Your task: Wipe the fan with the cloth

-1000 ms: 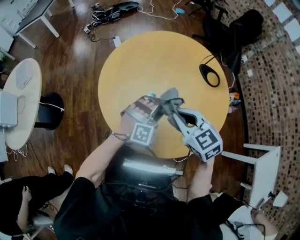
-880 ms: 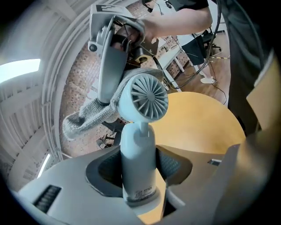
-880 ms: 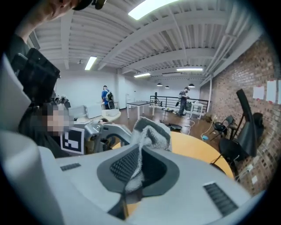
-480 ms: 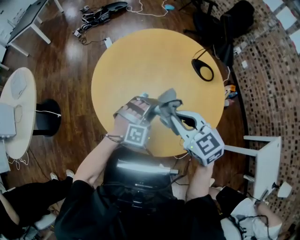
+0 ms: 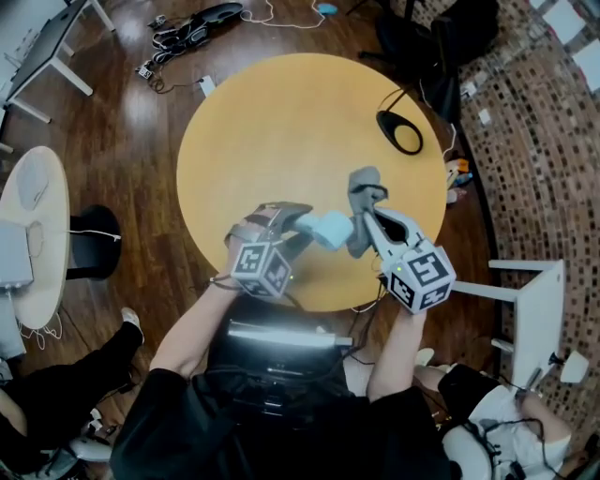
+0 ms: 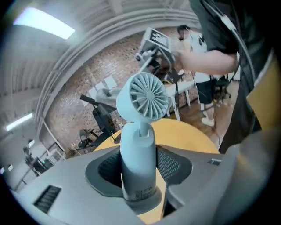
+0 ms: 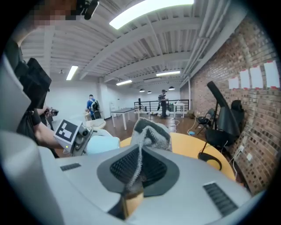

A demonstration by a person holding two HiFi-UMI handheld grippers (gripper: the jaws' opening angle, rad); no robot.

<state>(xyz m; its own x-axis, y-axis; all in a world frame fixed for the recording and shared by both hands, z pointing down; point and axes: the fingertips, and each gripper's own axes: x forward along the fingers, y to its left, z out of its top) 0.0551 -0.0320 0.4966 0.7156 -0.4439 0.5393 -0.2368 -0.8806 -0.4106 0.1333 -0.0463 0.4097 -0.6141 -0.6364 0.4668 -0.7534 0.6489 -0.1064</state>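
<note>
A black ring (image 5: 400, 132) lies near the round yellow table's (image 5: 281, 112) far edge. Cables (image 5: 192, 26) sprawl over the wood floor (image 5: 131, 122); a white side table (image 5: 42, 234) stands off left.

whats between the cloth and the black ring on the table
Only bare yellow tabletop separates the cloth and the black ring, as the head view shows.

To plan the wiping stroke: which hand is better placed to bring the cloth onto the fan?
Right. The right tongs pinch the grey cloth beside the fan; the left tongs are busy, clamped on the fan itself.
</note>
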